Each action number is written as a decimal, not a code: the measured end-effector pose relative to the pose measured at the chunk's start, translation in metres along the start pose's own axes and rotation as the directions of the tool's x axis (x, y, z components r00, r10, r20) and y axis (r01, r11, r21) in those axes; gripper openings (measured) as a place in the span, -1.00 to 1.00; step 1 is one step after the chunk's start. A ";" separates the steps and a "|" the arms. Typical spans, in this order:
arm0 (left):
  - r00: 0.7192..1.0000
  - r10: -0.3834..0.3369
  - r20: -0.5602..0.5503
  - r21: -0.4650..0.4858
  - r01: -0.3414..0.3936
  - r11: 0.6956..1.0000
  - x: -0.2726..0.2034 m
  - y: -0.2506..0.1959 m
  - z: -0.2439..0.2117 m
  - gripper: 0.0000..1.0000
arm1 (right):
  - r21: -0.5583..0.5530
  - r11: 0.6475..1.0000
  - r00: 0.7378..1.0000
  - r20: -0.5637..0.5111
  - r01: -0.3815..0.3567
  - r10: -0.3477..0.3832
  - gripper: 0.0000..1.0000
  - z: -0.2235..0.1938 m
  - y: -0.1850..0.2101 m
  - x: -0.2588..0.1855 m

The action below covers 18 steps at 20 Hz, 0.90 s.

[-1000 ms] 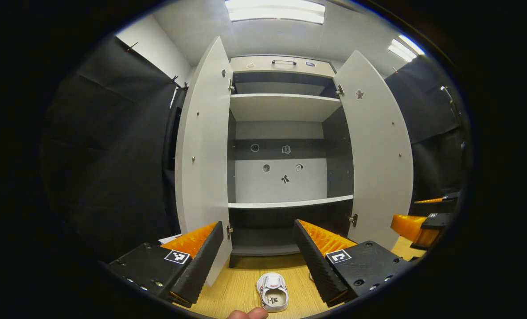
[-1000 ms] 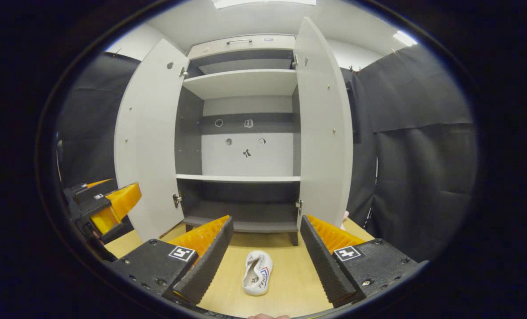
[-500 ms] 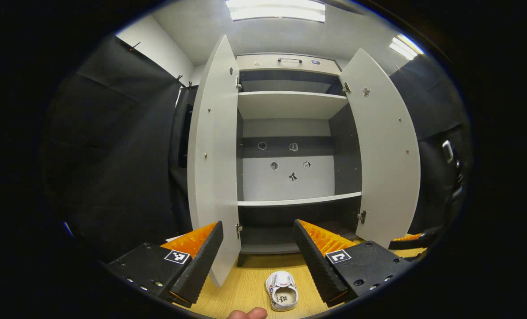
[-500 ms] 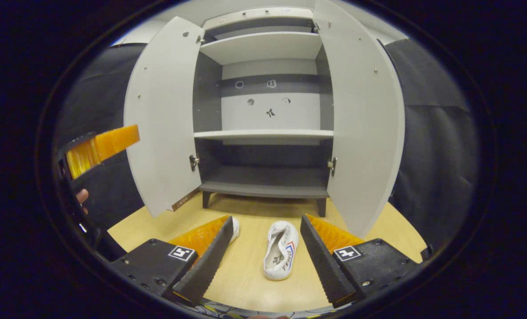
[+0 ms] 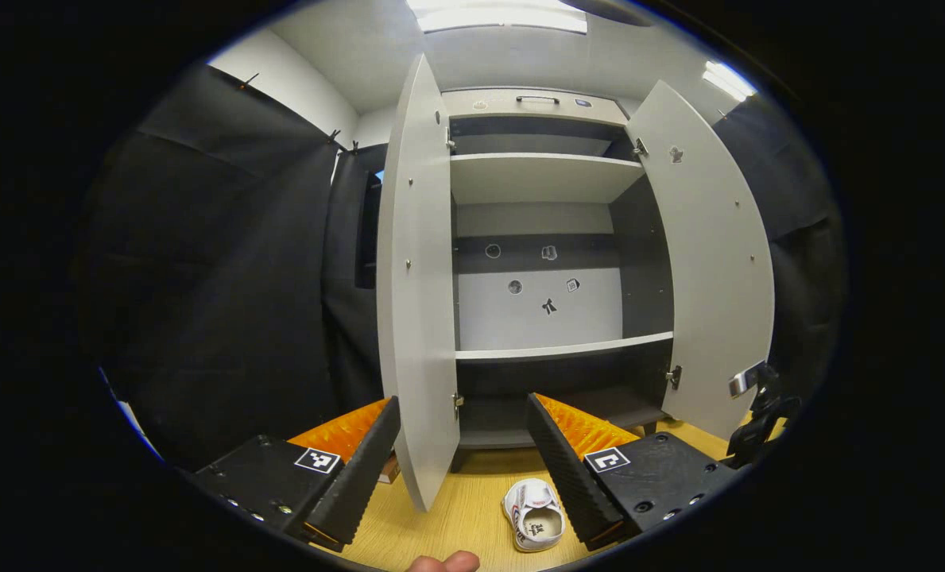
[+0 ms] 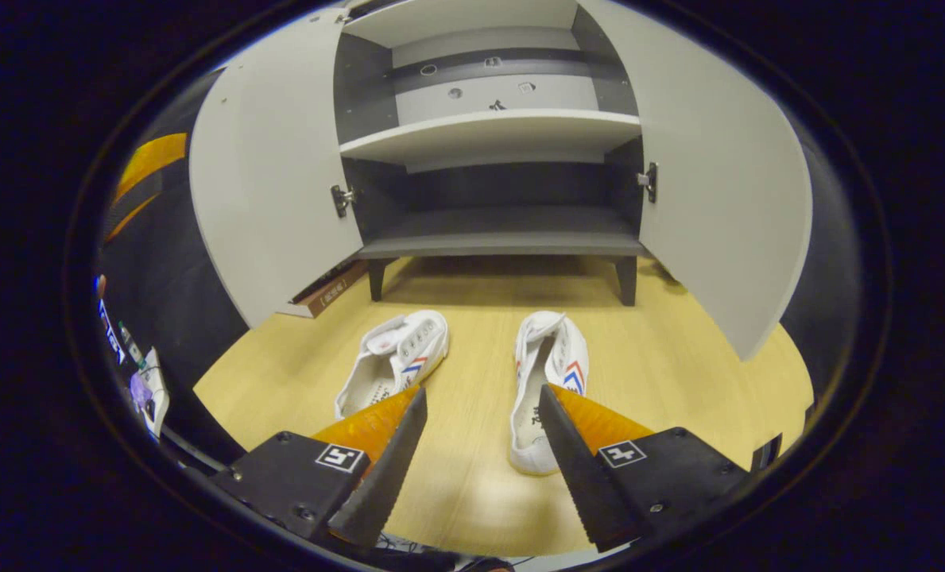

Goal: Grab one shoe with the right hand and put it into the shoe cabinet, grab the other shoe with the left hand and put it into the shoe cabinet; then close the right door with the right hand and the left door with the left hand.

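Right gripper: jaws wide, empty; has dropped and tilted down over the floor.
Left gripper: jaws wide, empty, still raised facing the cabinet.
Meaning: right-hand grab is starting; nothing stored yet.
Shoes: two, right shoe nearest, left shoe beside it.
Doors: two, both open.

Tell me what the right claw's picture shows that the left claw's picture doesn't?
The right gripper view looks down at two white shoes side by side on the floor, the left shoe and the right shoe, with the open right claw above them. The left gripper view shows the ceiling lights and the cabinet's top shelf. Both show the open cabinet and wooden floor.
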<state>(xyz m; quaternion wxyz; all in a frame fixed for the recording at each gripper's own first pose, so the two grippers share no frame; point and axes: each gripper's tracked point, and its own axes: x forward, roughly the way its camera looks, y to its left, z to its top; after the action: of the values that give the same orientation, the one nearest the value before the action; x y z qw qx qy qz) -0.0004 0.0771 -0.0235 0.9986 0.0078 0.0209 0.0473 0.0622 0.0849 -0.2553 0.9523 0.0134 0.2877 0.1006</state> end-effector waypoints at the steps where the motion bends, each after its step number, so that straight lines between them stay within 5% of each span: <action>1: 1.000 0.003 -0.002 -0.003 -0.003 1.000 0.000 0.003 -0.001 0.91 | -0.002 1.000 1.000 -0.016 0.010 -0.010 0.82 -0.004 -0.002 0.008; 13: 0.998 0.018 -0.052 -0.011 -0.019 1.000 0.009 0.012 -0.021 0.91 | -0.041 0.997 0.990 -0.121 0.063 -0.067 0.18 -0.024 -0.021 0.095; 14: 0.998 0.018 -0.058 -0.011 -0.019 1.000 0.009 0.012 -0.022 0.92 | -0.054 0.996 0.991 -0.110 0.076 -0.082 0.24 -0.022 -0.023 0.101; 18: 0.997 0.018 -0.079 -0.010 -0.019 1.000 0.010 0.011 -0.029 0.91 | -0.104 0.987 0.989 -0.079 0.120 -0.129 -0.14 -0.011 -0.032 0.121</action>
<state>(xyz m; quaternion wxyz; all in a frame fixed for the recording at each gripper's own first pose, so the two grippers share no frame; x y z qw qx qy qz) 0.0074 0.0892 -0.0524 0.9966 0.0008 0.0599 0.0569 0.1605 0.0768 -0.3328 0.9431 -0.0560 0.3229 0.0555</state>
